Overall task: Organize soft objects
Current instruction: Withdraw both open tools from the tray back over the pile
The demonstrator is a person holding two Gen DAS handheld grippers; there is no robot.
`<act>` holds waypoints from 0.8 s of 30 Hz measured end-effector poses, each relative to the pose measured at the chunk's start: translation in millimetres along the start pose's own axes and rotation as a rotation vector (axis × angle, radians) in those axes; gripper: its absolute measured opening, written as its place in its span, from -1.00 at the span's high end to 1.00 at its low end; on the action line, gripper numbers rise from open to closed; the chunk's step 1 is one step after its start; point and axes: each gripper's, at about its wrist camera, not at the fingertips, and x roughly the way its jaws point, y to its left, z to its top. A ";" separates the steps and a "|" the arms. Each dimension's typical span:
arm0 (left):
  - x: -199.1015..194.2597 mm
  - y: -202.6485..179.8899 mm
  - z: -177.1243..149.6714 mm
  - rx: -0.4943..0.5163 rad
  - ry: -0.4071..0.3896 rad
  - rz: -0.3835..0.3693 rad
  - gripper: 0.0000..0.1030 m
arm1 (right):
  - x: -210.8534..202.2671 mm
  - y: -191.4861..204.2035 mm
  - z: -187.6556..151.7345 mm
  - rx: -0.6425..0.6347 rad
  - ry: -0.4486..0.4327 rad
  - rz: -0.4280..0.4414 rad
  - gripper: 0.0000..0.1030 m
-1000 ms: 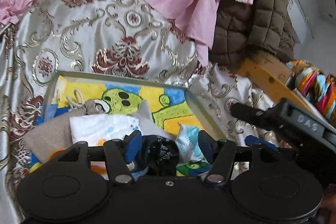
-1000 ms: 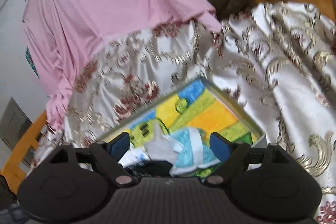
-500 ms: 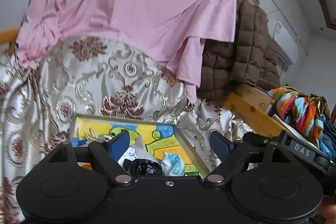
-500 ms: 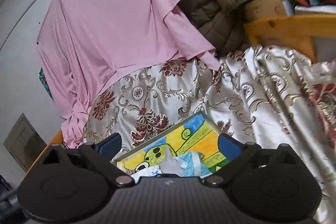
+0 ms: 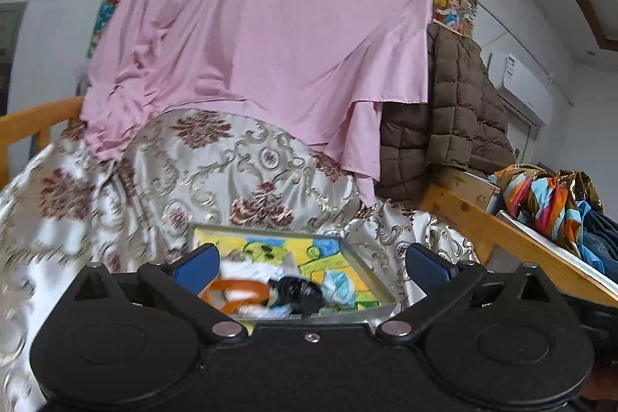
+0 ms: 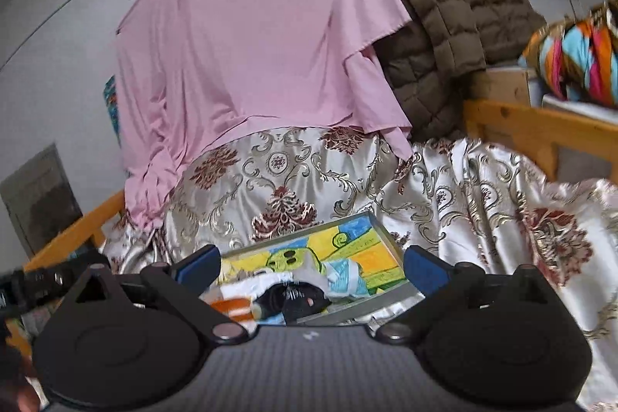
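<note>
Beyond left tool [image 5: 309,263], tray [image 5: 369,277] of socks [image 5: 297,292]

The left gripper [image 5: 309,263] was held tilted slightly downward, its jaws still being opened, with nothing gripped between its blue fingertips [image 5: 197,262]. The right gripper [image 6: 311,263] was held at a similar shallow downward tilt, its jaws spread wide and nothing clasped between them.
</note>
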 end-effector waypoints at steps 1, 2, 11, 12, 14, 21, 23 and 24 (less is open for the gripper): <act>-8.1 2.7 -5.5 -0.007 0.005 0.005 -0.98 | -6.9 2.4 -5.1 -0.018 -0.002 -0.003 -0.99; -14.0 5.1 -10.7 -0.012 0.011 0.004 -0.98 | -15.1 5.0 -11.5 -0.031 -0.008 -0.009 -0.99; -52.3 18.6 -38.8 -0.061 0.041 0.075 -0.98 | -56.4 17.8 -53.0 -0.093 -0.043 -0.018 -1.00; -55.9 17.9 -42.6 -0.048 0.046 0.102 -0.98 | -58.8 19.1 -57.6 -0.106 -0.055 -0.031 -1.00; -59.5 17.0 -49.2 -0.015 0.066 0.149 -0.99 | -60.7 20.1 -64.4 -0.129 -0.067 -0.066 -1.00; -71.7 18.6 -60.8 0.025 0.102 0.221 -0.99 | -71.9 22.4 -84.7 -0.158 -0.048 -0.121 -1.00; -75.0 18.8 -62.8 0.028 0.110 0.228 -0.99 | -75.5 23.6 -89.6 -0.161 -0.042 -0.123 -1.00; -76.2 17.9 -64.5 0.031 0.116 0.233 -0.99 | -77.8 24.2 -92.8 -0.162 -0.037 -0.123 -1.00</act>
